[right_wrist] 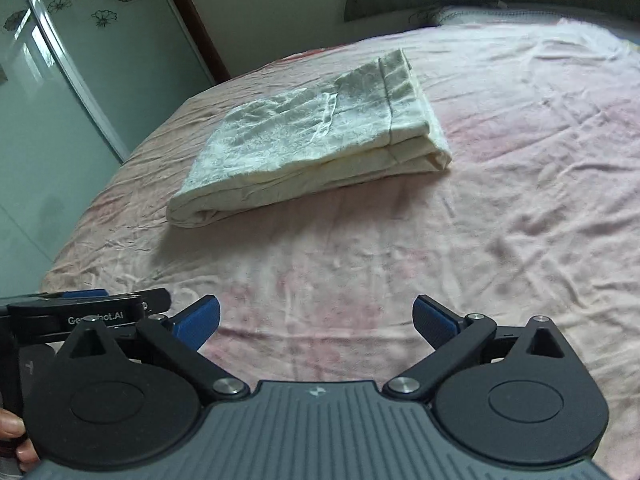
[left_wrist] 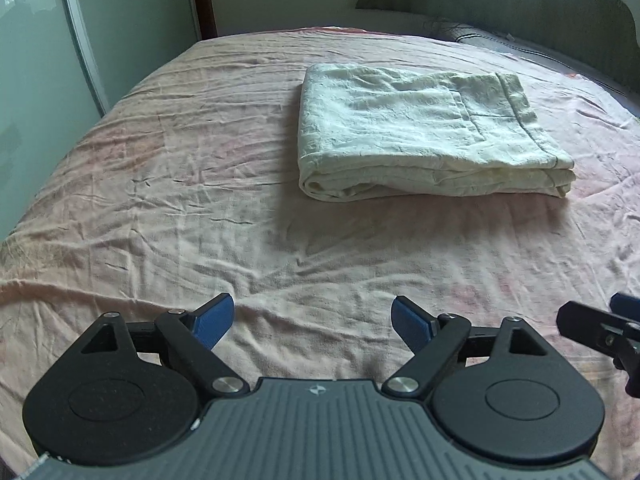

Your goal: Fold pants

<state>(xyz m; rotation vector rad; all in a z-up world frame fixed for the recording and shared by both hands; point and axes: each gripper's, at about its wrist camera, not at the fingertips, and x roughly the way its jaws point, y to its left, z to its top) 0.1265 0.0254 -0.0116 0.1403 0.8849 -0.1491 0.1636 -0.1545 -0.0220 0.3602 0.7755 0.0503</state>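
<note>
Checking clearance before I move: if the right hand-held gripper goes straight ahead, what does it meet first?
Probably bare pink bedsheet. The right hand-held gripper is open, and the folded pants lie left of its line, though depth is unclear.

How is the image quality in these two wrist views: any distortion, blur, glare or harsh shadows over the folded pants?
Left wrist view: strong fisheye bending of the bed edge; folded pants sharp, with a soft shadow on the sheet along their near edge; open left gripper in focus. Right wrist view: same curvature, pinker tone, sheet slightly soft, window reflections on the wardrobe door, open right gripper sharp.
</note>
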